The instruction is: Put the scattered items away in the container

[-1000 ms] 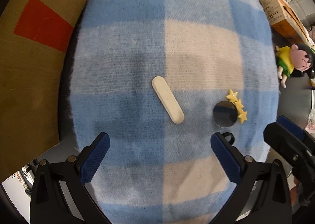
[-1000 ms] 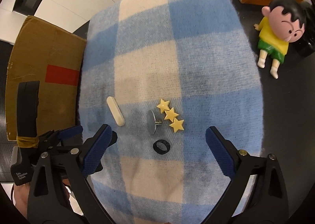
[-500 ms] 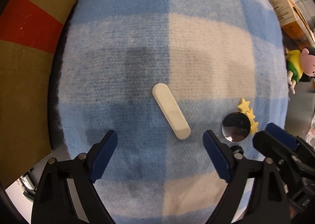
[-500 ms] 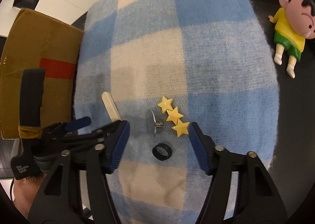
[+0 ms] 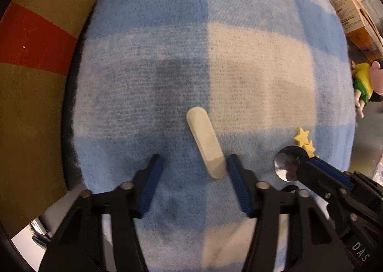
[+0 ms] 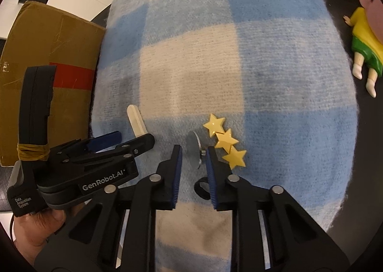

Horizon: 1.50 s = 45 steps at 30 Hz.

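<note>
A cream oblong bar [image 5: 205, 142] lies on the blue-and-cream checked blanket [image 5: 239, 56]. My left gripper [image 5: 194, 164] is open, lowered around the bar's near end, which lies against the right finger. In the right wrist view the bar [image 6: 135, 120] shows partly behind the left gripper. My right gripper [image 6: 192, 152] is open but narrow, its jaws on either side of a small round metal mirror [image 6: 194, 150] standing on edge. Three joined yellow stars [image 6: 223, 139] lie just right of it. A black ring [image 6: 202, 188] lies between the fingers, nearer me.
A brown cardboard box with red tape [image 5: 31, 56] stands left of the blanket, also in the right wrist view [image 6: 47, 56]. A cartoon boy doll [image 6: 366, 40] lies on the dark surface at the right. A printed carton [image 5: 344, 11] sits at the far right.
Both grippers have moved forward and down and narrowed. The left now straddles the bar's near end; the right now brackets the mirror.
</note>
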Tool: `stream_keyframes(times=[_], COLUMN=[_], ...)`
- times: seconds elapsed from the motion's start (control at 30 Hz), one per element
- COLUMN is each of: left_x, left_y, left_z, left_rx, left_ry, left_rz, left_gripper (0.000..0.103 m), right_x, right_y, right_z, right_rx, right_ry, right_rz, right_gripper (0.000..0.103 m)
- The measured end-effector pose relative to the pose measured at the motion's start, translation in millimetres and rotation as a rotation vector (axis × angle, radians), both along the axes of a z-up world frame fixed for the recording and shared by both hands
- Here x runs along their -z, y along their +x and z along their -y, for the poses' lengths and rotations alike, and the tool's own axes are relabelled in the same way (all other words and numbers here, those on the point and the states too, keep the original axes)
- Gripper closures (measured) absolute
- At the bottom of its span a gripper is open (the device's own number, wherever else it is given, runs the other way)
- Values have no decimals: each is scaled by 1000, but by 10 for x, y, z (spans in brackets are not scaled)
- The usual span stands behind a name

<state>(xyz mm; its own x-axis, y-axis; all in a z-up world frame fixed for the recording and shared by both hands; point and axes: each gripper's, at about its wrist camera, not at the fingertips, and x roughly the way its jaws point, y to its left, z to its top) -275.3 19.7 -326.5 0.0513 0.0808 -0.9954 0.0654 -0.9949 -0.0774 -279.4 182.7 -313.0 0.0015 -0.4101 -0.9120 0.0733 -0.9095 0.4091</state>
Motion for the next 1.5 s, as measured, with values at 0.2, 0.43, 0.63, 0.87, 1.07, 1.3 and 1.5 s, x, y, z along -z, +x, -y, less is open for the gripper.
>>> stream_keyframes(times=[0.2, 0.43, 0.63, 0.87, 1.07, 1.3, 1.5], left_x=[-55, -198, -334, -431, -396, -238, -119], left_y=[22, 34, 39, 83, 108, 85, 106], left_z=[125, 188, 230, 236, 271, 345, 424], left_rx=[-28, -20, -11, -2, -10, -14, -7], left_ry=[22, 60, 87, 86, 71, 53, 15], left_rz=[-9, -19, -31, -41, -54, -31, -10], left_gripper=[76, 87, 90, 103, 100, 51, 64], right_x=[16, -18, -92, -192, -163, -23, 100], right_y=[-22, -30, -20, -8, 27, 31, -4], right_z=[60, 105, 80, 107, 68, 25, 68], right_rx=[-15, -15, -7, -8, 7, 19, 3], right_ry=[0, -2, -7, -7, 25, 25, 27], right_rz=[1, -12, -24, -44, -42, -9, 9], right_gripper=[99, 99, 100, 100, 95, 82, 84])
